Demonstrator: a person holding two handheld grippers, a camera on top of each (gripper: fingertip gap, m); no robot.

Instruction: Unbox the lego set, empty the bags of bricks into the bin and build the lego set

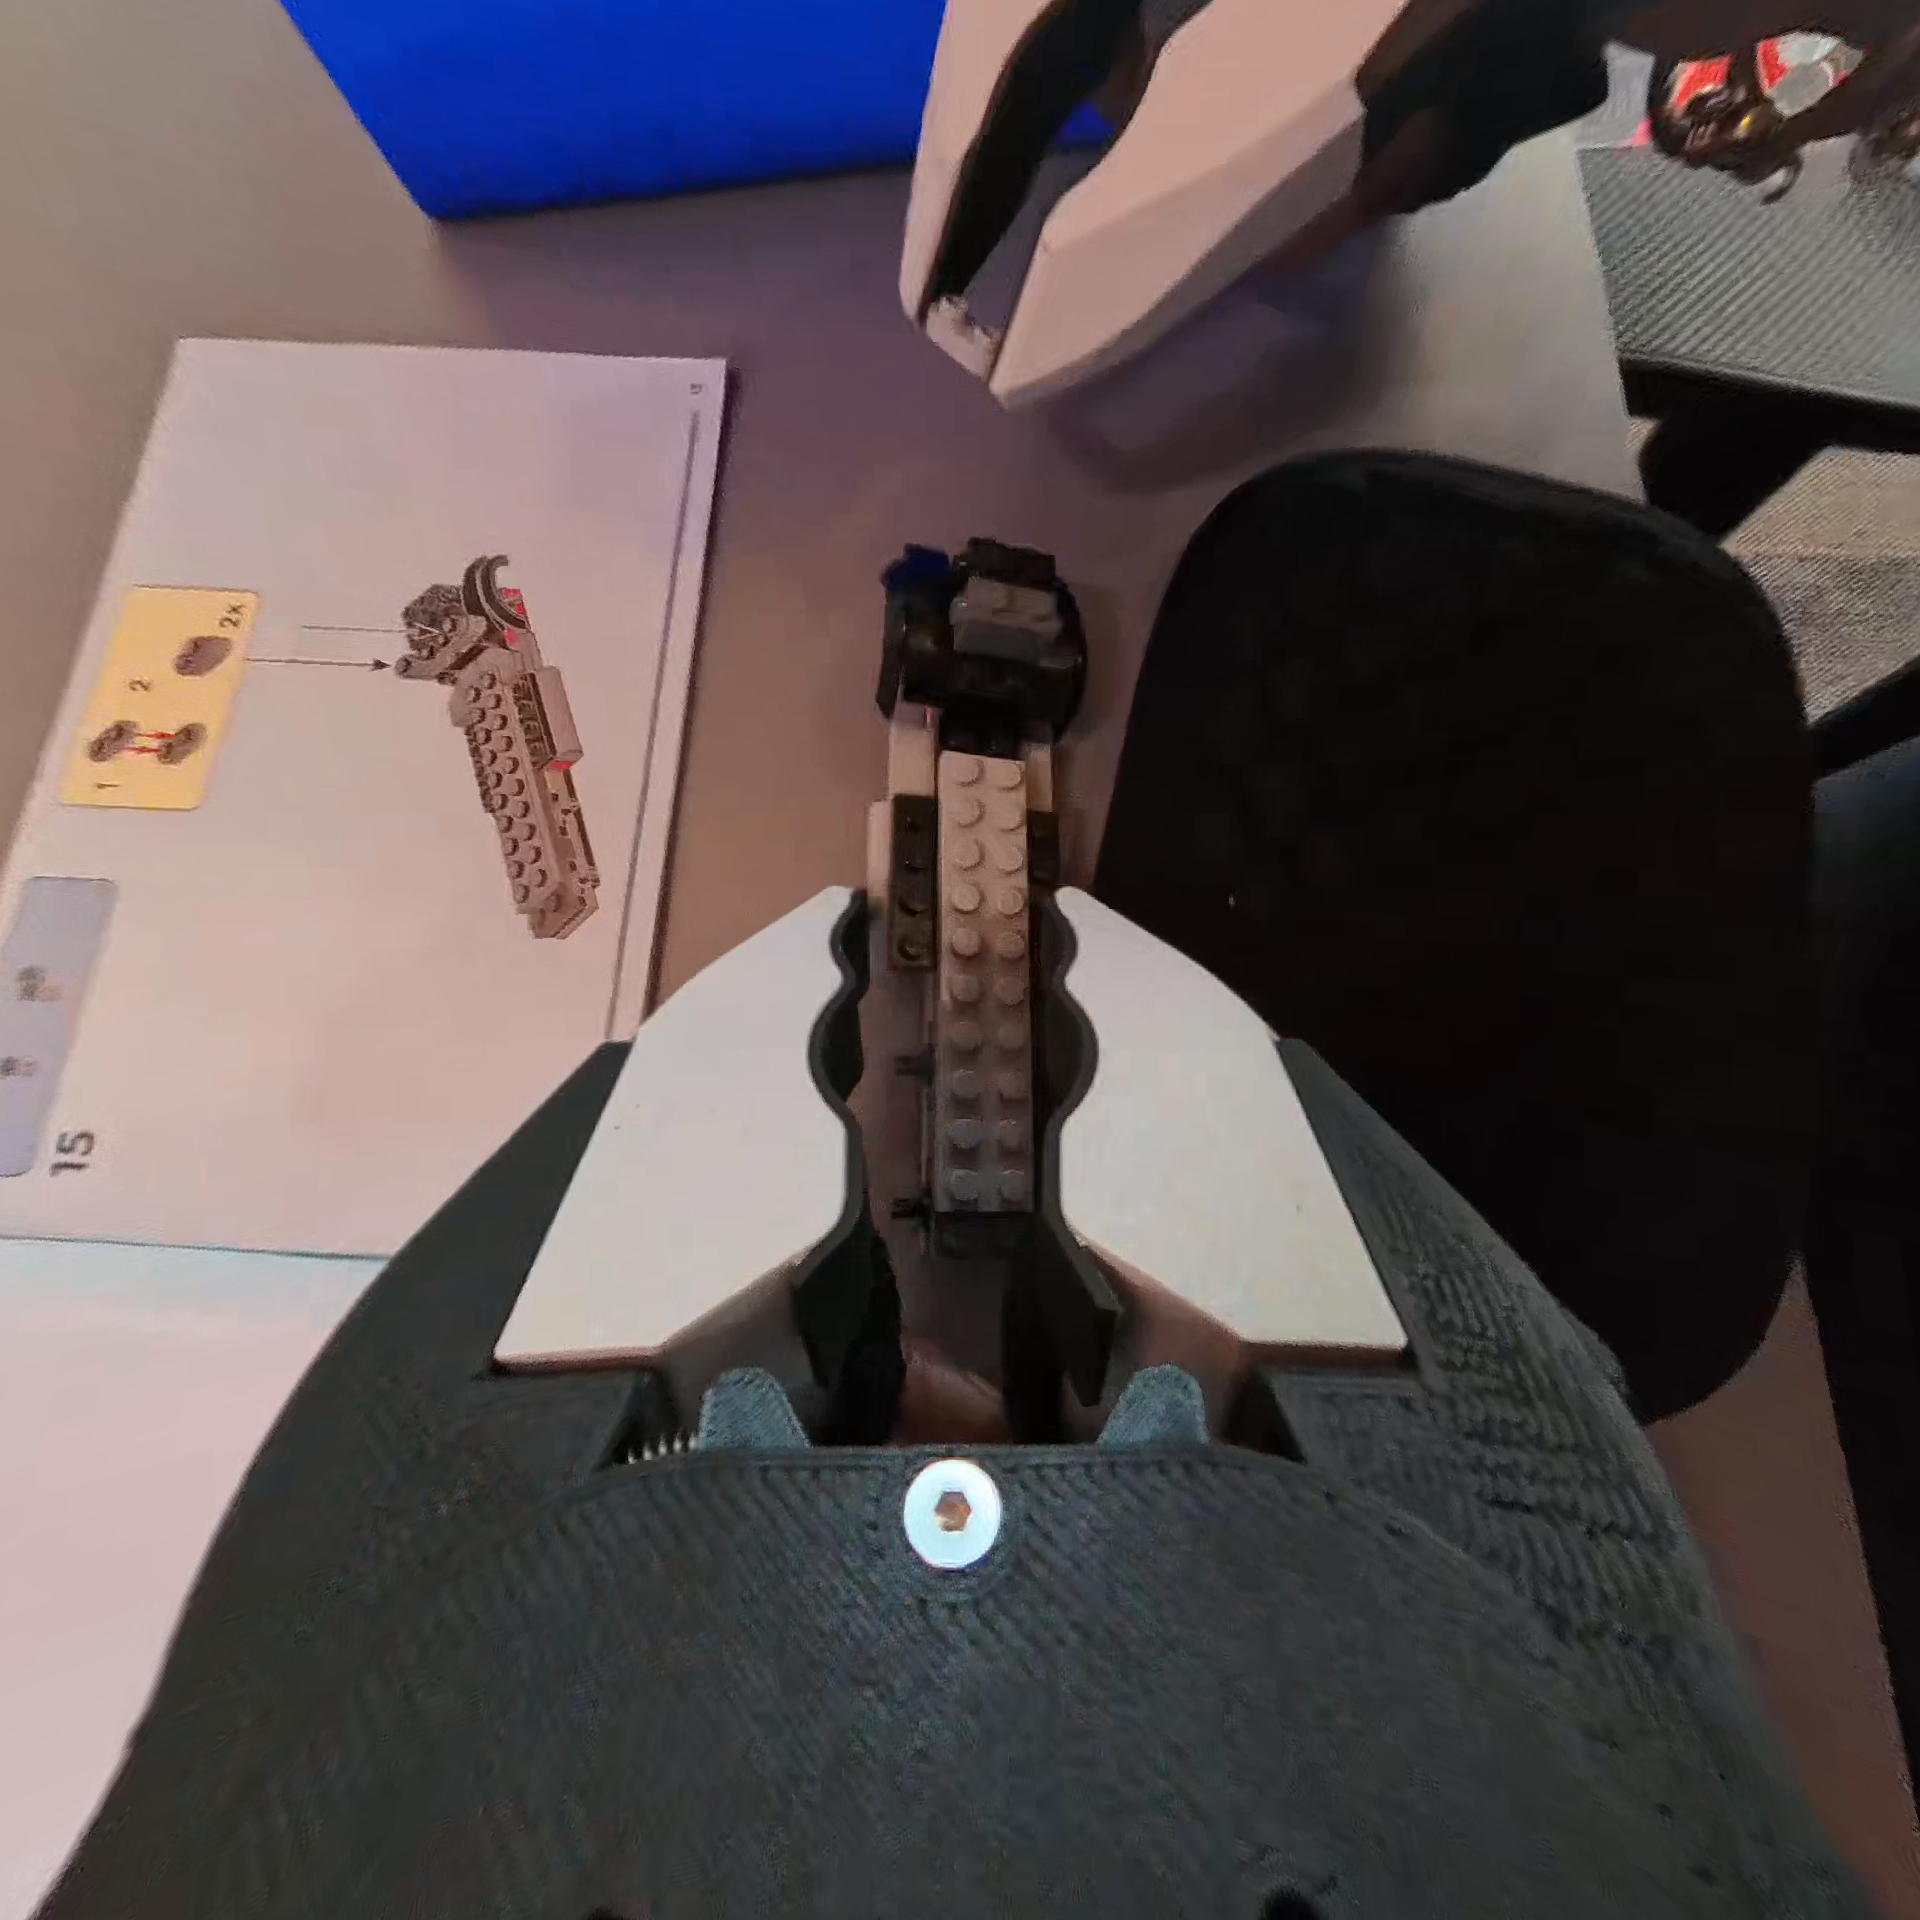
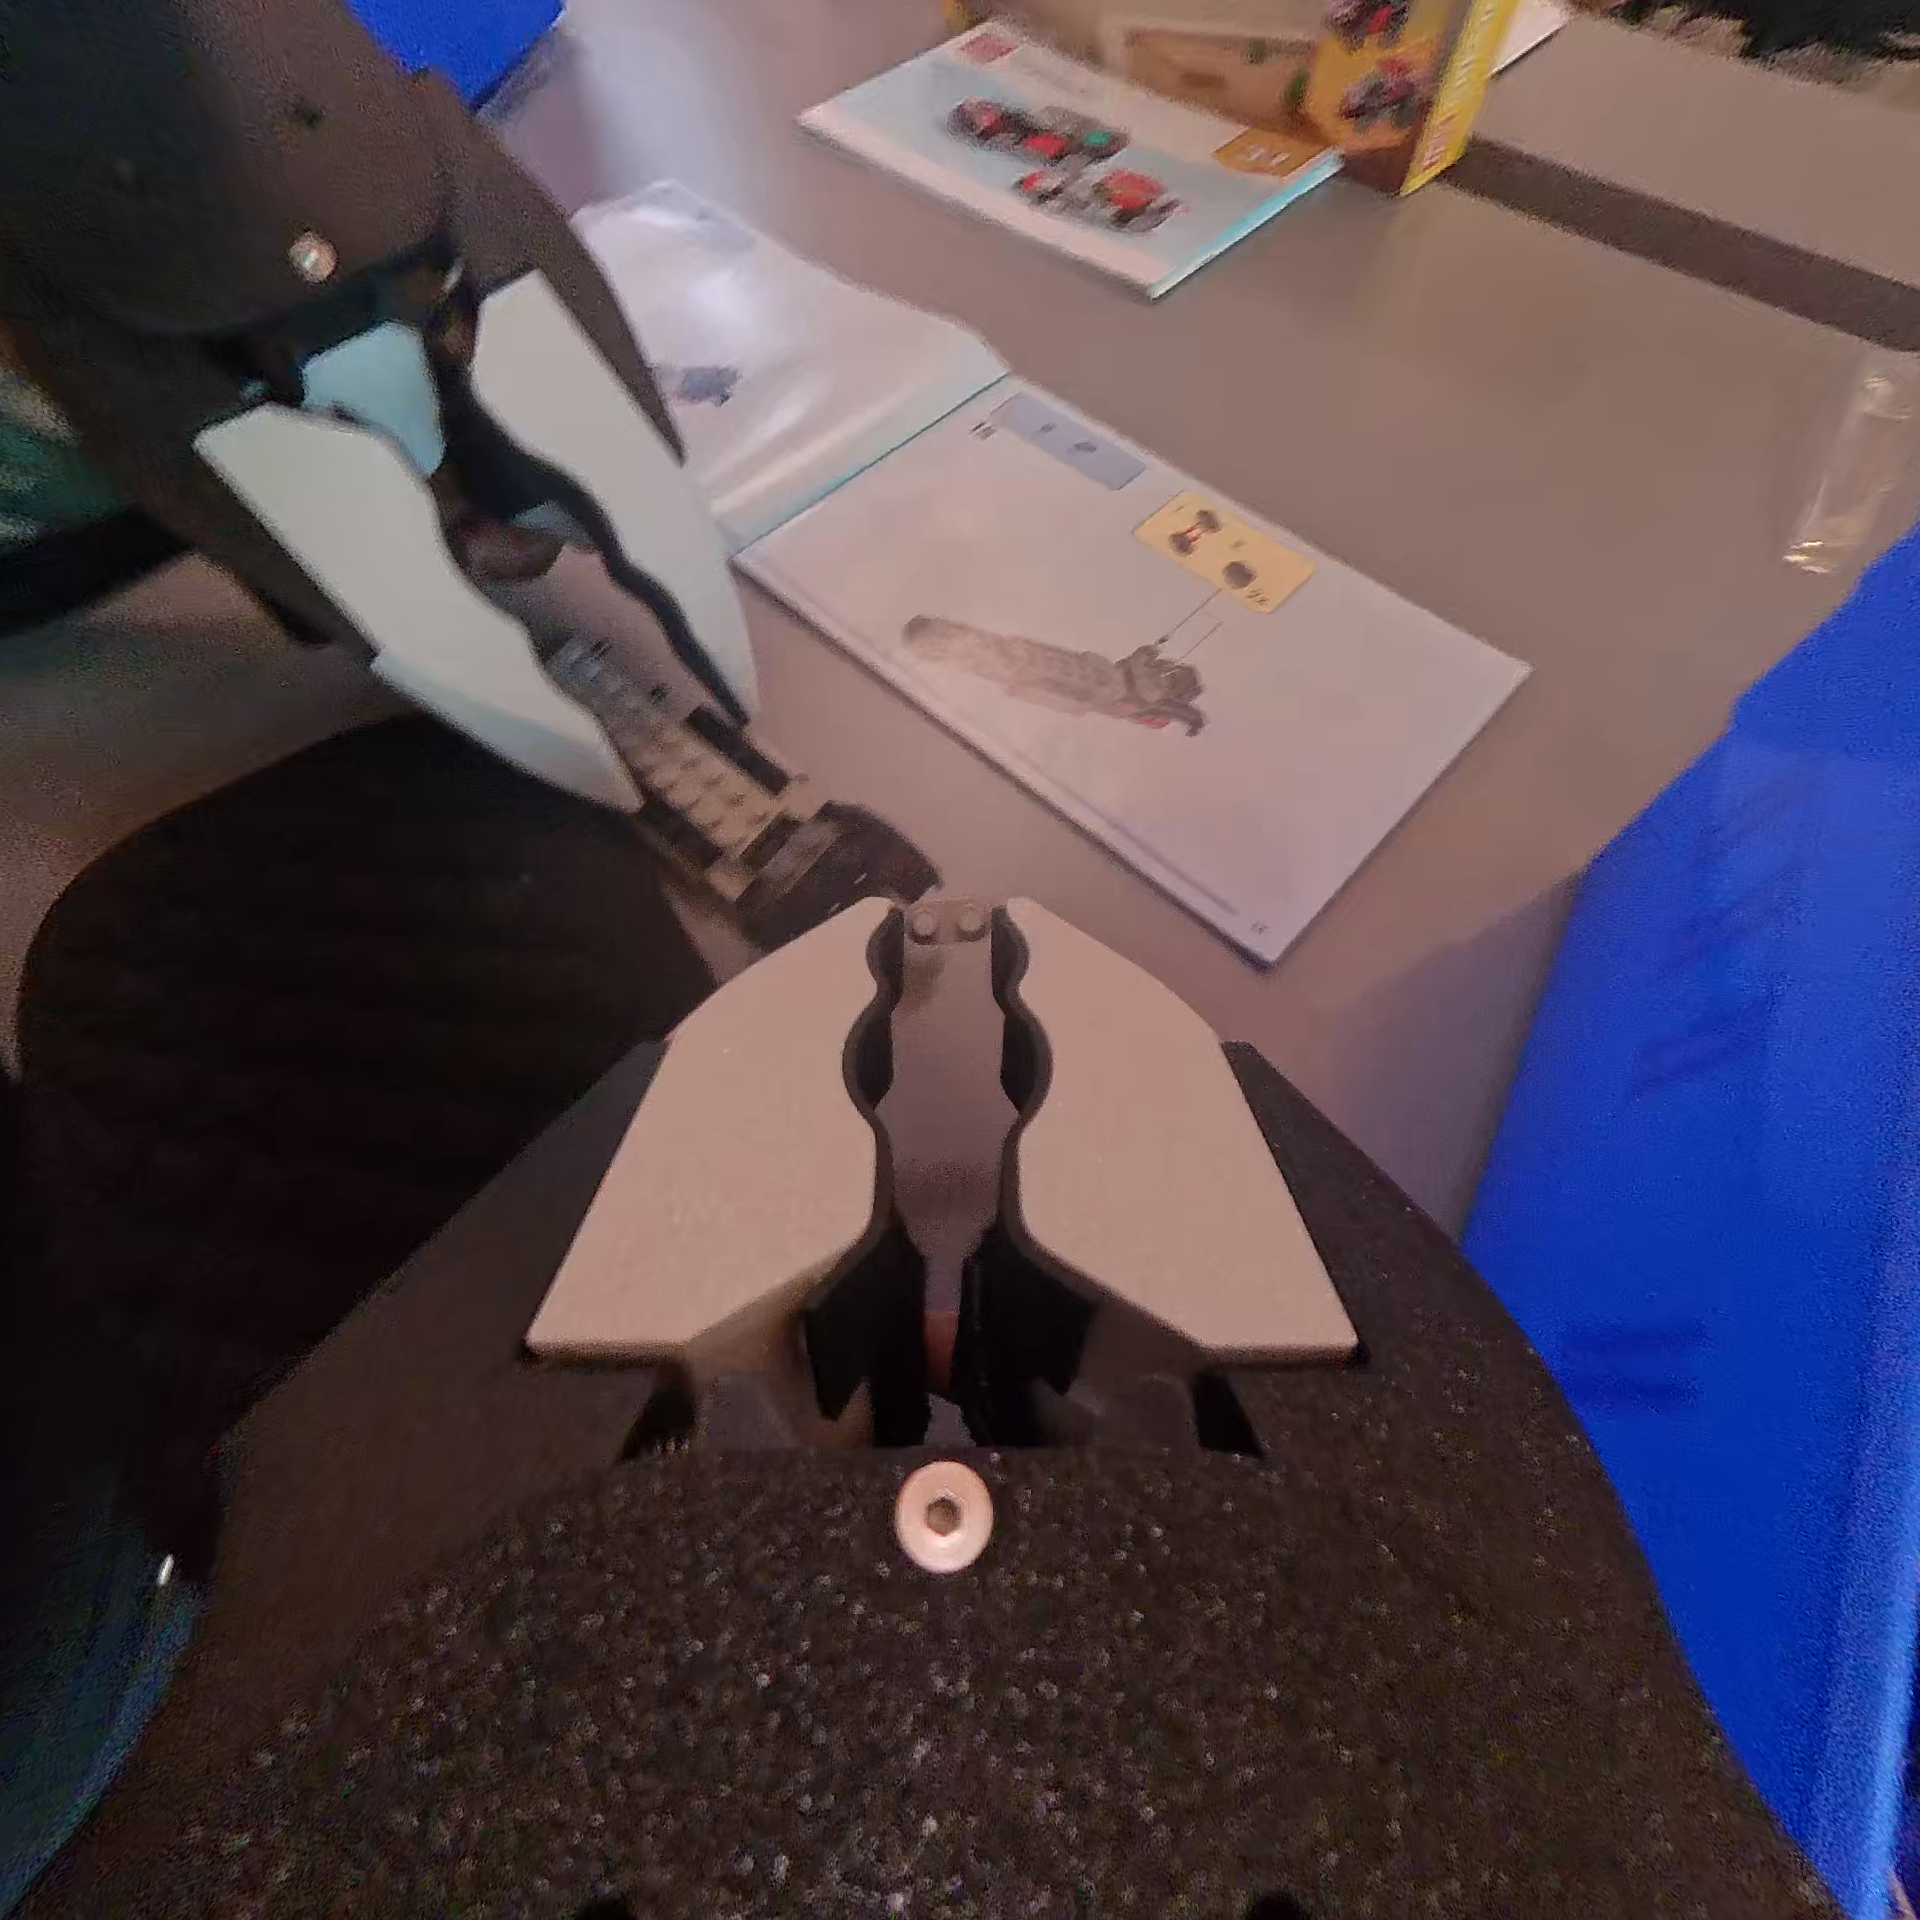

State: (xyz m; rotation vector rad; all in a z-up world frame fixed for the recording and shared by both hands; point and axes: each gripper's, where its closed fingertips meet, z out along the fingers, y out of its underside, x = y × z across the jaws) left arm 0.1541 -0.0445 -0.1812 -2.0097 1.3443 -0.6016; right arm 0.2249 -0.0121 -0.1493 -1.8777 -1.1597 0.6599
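My left gripper (image 1: 961,914) is shut on a long grey studded lego chassis (image 1: 977,987) with a black block at its far end, held above the table edge. It also shows in the right wrist view (image 2: 686,748) with the chassis (image 2: 727,821). My right gripper (image 2: 940,914) is shut on a small grey piece with two studs (image 2: 940,922), close to the black end of the chassis. In the left wrist view the right gripper (image 1: 971,343) hangs beyond the chassis, apart from it. The open instruction booklet (image 1: 364,779) lies on the table to the left.
The blue bin (image 1: 623,94) stands at the back, and at the right in the right wrist view (image 2: 1714,1143). A black chair (image 1: 1455,883) sits under the grippers. A second booklet (image 2: 1070,156), the lego box (image 2: 1423,94) and a clear bag (image 2: 1860,468) lie farther off. The left gripper's tips are roughly 9 cm from the right gripper's.
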